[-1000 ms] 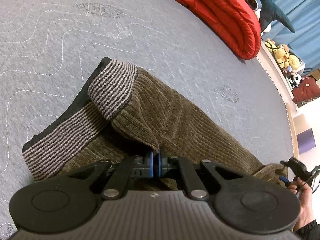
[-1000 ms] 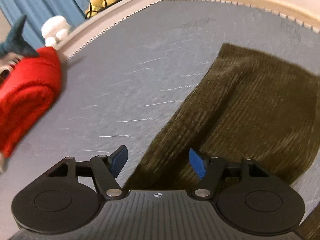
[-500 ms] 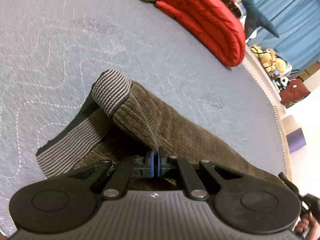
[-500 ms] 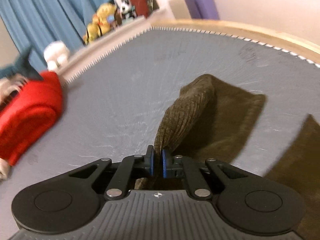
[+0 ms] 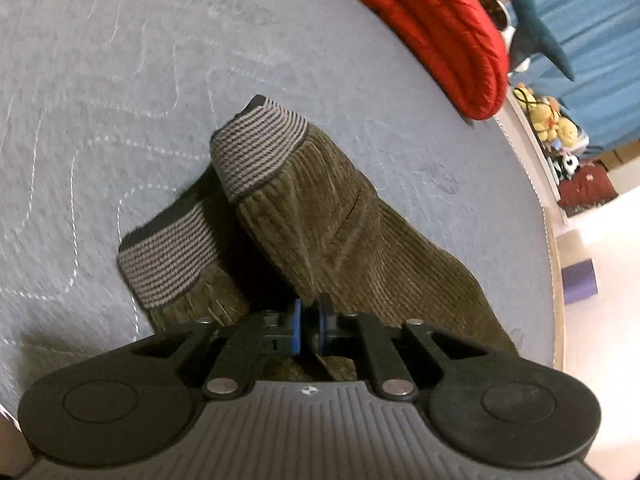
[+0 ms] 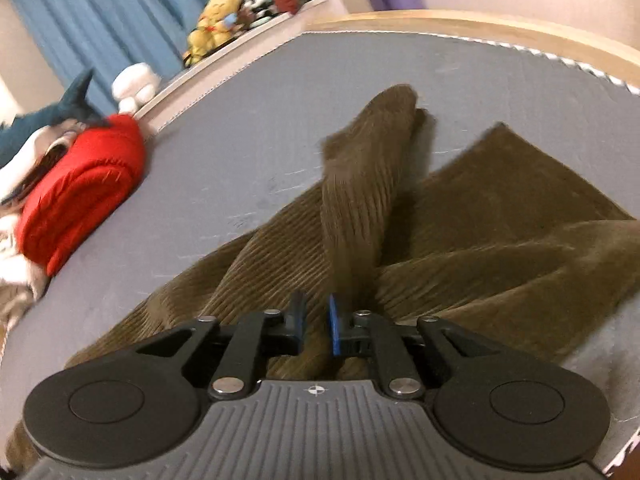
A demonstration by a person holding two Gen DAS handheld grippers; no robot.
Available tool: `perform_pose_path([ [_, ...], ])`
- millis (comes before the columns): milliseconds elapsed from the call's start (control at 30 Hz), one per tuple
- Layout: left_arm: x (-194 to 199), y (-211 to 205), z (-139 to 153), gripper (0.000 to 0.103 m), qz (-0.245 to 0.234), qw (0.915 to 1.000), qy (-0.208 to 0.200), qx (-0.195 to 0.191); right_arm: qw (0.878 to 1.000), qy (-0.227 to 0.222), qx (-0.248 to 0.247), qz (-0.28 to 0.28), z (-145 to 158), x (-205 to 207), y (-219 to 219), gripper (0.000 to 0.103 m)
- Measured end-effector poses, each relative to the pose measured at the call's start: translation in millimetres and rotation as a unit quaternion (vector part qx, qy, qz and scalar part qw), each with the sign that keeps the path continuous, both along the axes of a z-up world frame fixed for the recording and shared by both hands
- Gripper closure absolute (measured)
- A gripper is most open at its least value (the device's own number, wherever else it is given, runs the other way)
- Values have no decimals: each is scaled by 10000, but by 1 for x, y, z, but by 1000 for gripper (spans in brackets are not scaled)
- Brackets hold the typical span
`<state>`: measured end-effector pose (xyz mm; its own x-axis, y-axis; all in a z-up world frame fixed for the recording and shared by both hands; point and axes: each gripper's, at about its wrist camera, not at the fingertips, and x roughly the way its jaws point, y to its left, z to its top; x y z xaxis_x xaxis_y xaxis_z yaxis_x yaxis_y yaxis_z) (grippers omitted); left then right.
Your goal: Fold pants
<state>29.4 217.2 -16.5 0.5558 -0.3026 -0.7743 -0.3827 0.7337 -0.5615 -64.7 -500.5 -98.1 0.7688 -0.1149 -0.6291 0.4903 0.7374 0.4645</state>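
Observation:
Olive-brown corduroy pants (image 5: 340,224) with a grey striped waistband (image 5: 260,148) lie on the grey quilted mattress (image 5: 120,80). My left gripper (image 5: 308,322) is shut on the pants near the waist and holds that side lifted, so the waistband doubles over. In the right wrist view my right gripper (image 6: 316,324) is shut on a pant leg (image 6: 360,200), which rises in a raised fold above the other leg (image 6: 500,208) lying flat.
A rolled red blanket (image 5: 436,24) lies at the mattress's far edge, also in the right wrist view (image 6: 80,192). Plush toys (image 6: 216,20) sit on a shelf before blue curtains (image 6: 100,12). The wooden bed frame (image 6: 480,24) borders the mattress; a purple box (image 5: 580,282) stands beyond.
The right gripper closed on the pant leg and lifted it, carrying it over the other leg. The left gripper kept its grip and pulled the waist side further over.

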Motion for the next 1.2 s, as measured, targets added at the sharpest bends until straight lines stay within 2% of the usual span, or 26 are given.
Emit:
perform_pose_path([
  [33,2,0,-1,72,66,10000,33,-43,9997,-117,20,-229,3,-4,-11,52],
  [100,6,-3,-2,64,199,9998,91,22,9984,-212,100,-516,5,-6,-29,41],
  [233,15,-8,-2,64,333,9992,155,181,9954,-129,635,-709,-9,17,-62,39],
  [300,17,-9,-4,64,381,9988,200,248,9959,-83,609,-670,-15,20,-66,38],
  [433,21,-11,-8,64,512,9976,268,368,9997,129,-120,-185,-16,48,-46,34],
  [600,24,-9,-11,64,676,9964,343,385,9950,422,-802,408,-13,70,-17,25],
  [700,27,-10,-10,63,649,9964,314,447,9903,659,-1153,414,-13,78,-12,25],
  [800,27,-11,-12,63,643,9962,323,483,9889,780,-1216,345,-16,79,-12,25],
  [967,30,-13,-12,63,639,9959,331,556,9855,937,-1391,251,-19,73,-13,33],
  [1033,32,-13,-12,63,641,9958,320,572,9848,934,-1448,207,-20,70,-15,53],
  [1200,32,-15,-10,66,612,9958,259,625,9874,843,-1335,-58,-15,58,-20,80],
])
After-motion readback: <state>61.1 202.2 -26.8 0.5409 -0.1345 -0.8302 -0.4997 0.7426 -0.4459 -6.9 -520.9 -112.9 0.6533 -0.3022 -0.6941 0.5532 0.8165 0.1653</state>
